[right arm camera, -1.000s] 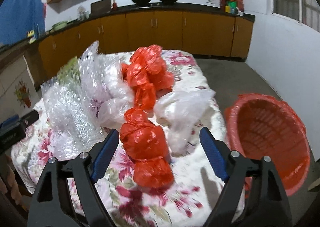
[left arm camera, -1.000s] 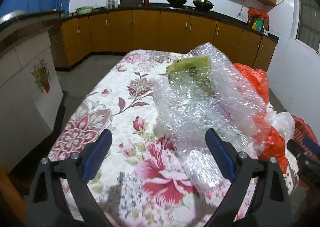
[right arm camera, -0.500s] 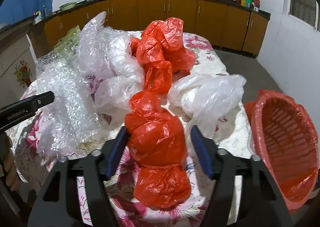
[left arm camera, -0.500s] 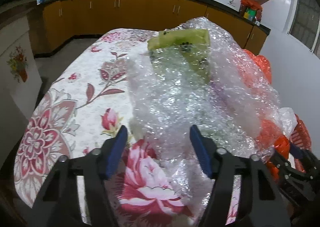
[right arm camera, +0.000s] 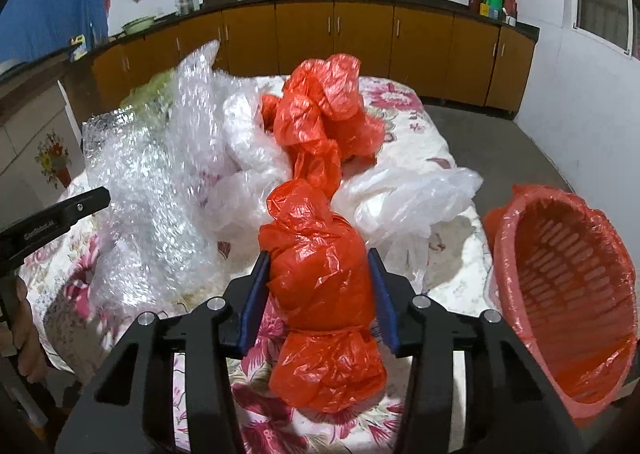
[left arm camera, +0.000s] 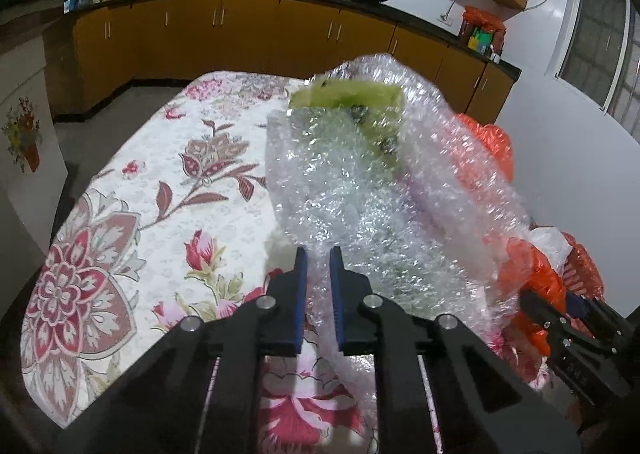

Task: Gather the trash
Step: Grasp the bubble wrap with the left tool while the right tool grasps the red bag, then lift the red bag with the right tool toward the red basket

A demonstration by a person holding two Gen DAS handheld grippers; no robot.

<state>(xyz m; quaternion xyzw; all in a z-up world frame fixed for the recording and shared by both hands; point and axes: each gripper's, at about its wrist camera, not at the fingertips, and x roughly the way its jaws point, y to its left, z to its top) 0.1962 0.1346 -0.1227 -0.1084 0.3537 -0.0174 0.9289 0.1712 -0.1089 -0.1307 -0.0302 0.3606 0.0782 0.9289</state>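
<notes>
A big sheet of clear bubble wrap (left arm camera: 372, 189) lies crumpled on the floral table (left arm camera: 132, 213), with a green piece (left arm camera: 352, 97) on top of it. My left gripper (left arm camera: 318, 266) is shut on the near edge of the bubble wrap. A long orange plastic bag (right arm camera: 320, 262) lies across the table in the right wrist view. My right gripper (right arm camera: 318, 270) is shut on its near lump. A clear white plastic bag (right arm camera: 408, 201) lies just right of it. The bubble wrap also shows in the right wrist view (right arm camera: 160, 189).
An orange slotted basket (right arm camera: 568, 290) lined with orange plastic stands off the table's right edge. The left gripper's body (right arm camera: 52, 221) shows at the left of the right wrist view. Yellow-brown kitchen cabinets (right arm camera: 360, 37) run along the back wall.
Both grippers moved forward and closed: the left one onto the bubble wrap's edge, the right one onto the orange bag's near lump.
</notes>
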